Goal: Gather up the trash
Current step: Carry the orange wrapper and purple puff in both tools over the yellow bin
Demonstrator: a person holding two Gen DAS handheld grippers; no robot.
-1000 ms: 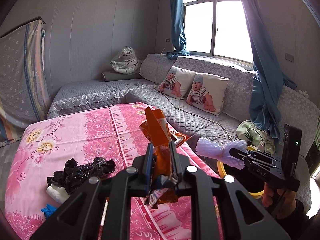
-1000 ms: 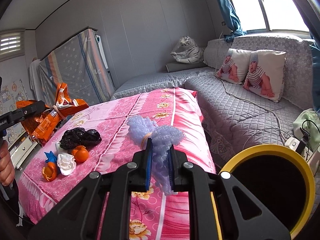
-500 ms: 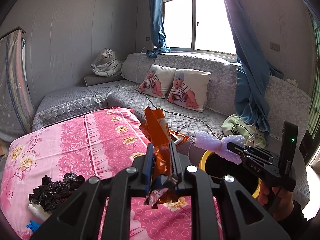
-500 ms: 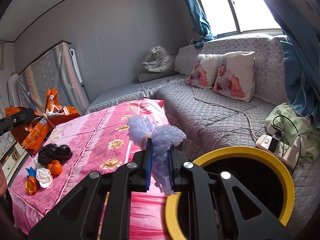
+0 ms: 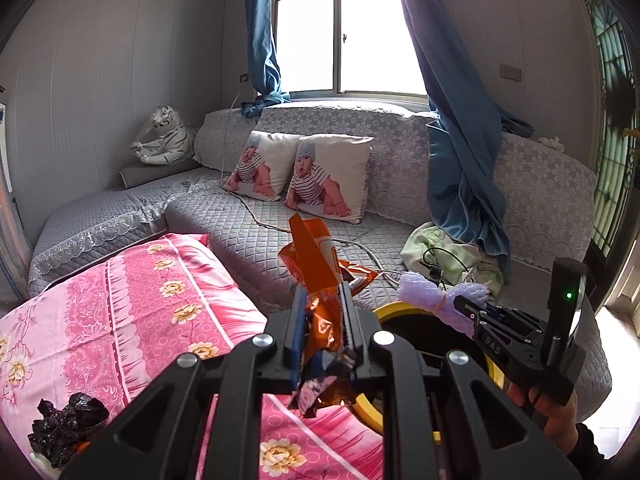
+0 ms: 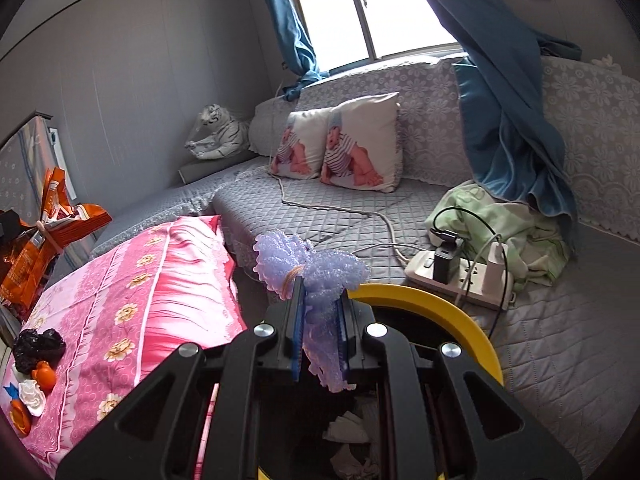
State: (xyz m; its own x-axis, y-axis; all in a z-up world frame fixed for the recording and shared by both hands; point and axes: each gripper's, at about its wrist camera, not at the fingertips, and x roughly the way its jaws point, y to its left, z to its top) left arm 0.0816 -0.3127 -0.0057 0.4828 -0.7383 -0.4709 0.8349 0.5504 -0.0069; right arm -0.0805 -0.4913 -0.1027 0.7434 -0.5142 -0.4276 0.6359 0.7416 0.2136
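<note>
My left gripper [image 5: 322,304] is shut on a crumpled orange snack wrapper [image 5: 316,264], held near the rim of a yellow-rimmed trash bin [image 5: 386,312]. My right gripper [image 6: 319,312] is shut on a purple foam net [image 6: 312,268] tied with a rubber band, held over the bin [image 6: 440,312], which has white paper scraps inside. In the left wrist view the right gripper [image 5: 464,302] with the foam net [image 5: 428,294] hangs above the bin. The orange wrapper also shows at the left edge of the right wrist view [image 6: 48,232].
A pink flowered table [image 6: 140,280] carries a black plastic bag [image 6: 38,348], orange peels [image 6: 44,376] and white scraps [image 6: 30,394]. A grey quilted sofa [image 5: 248,224] holds baby-print pillows [image 5: 304,176], a power strip [image 6: 460,276] with cables and green cloth [image 6: 500,216].
Both grippers have swung right, away from the table and toward the bin. The bin now lies under the right gripper and its inside shows. Both grips are unchanged.
</note>
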